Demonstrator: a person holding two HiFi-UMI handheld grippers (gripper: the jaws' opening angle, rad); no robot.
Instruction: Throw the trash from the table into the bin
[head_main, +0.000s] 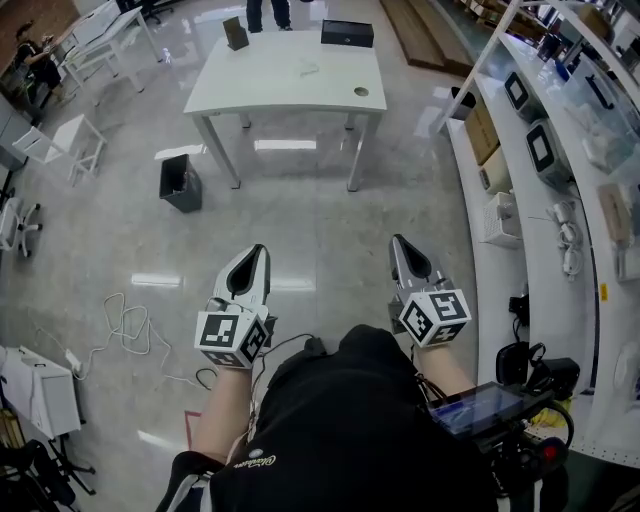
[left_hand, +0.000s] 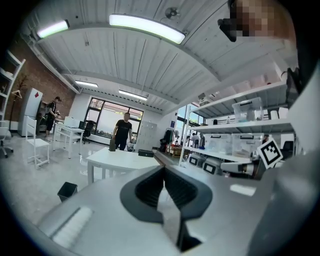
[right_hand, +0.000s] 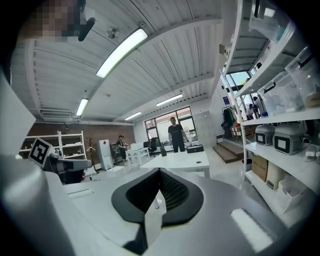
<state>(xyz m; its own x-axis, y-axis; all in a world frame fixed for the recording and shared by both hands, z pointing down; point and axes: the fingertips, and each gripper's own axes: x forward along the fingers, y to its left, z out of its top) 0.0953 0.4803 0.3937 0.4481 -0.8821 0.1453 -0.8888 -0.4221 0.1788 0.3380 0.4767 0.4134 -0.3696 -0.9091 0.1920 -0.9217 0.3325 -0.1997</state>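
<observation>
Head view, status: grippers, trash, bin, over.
Left gripper and right gripper shut, empty, short of the table. Crumpled trash on it. Bin on floor, table's left. Cable aside.

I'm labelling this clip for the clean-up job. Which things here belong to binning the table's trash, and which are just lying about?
For the job:
- white table
- small white scrap on it, probably the trash
- black bin on the floor
- left claw and right claw, both shut, empty

Lying about:
- black box
- white chair
- grey appliance on the shelf
</observation>
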